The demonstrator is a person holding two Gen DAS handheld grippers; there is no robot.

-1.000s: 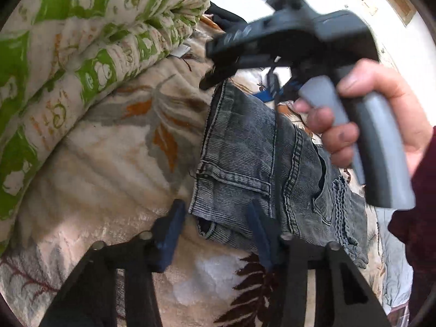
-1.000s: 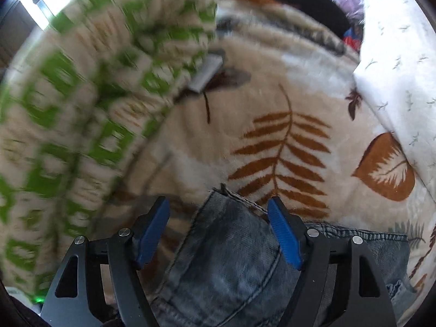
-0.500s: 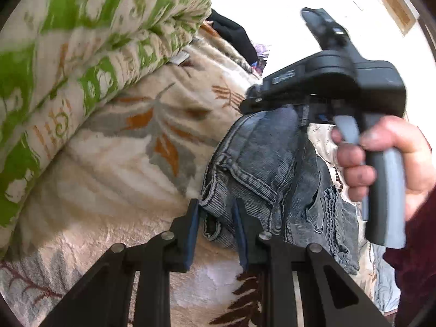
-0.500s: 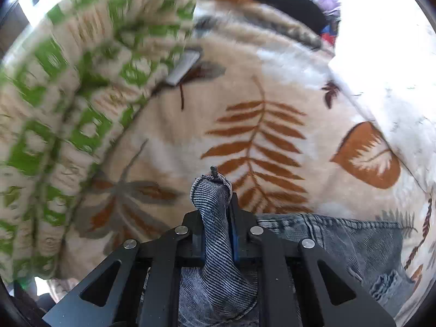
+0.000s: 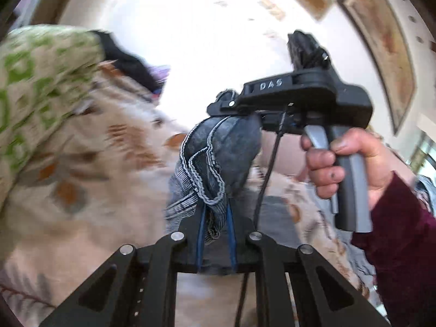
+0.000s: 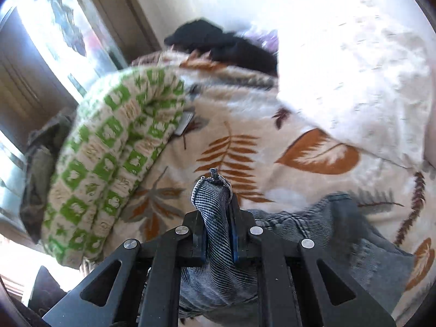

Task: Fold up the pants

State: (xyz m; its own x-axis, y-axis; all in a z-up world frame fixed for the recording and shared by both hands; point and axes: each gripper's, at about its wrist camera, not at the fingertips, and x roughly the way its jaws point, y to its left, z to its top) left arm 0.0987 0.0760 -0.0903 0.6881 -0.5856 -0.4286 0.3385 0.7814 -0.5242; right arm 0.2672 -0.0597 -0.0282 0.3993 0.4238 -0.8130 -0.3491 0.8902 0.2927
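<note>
Both tongs (image 5: pixel 215 218) (image 6: pixel 216 218) clamped, raised.

The grey-blue washed denim pants (image 6: pixel 218 212) show pale stitched seams. The cream fleece blanket (image 6: pixel 272 125) carries rust-orange fern and leaf prints. The rolled cream quilt (image 6: pixel 117 150) has green squares. A black garment (image 6: pixel 226 46) lies at the blanket's far edge.

Leaf-print blanket (image 6: pixel 272 136) underneath; green-patterned quilt (image 6: pixel 114 158) rolled at left; black garment (image 6: pixel 226 46) behind; framed picture (image 5: pixel 381 46) on wall.

the pants (image 6: pixel 218 234) are coarse, ribbed grey denim with pale stitched hems. matt black plastic forms the left gripper (image 5: pixel 215 229), over a fuzzy leaf-print blanket (image 6: pixel 272 125).
</note>
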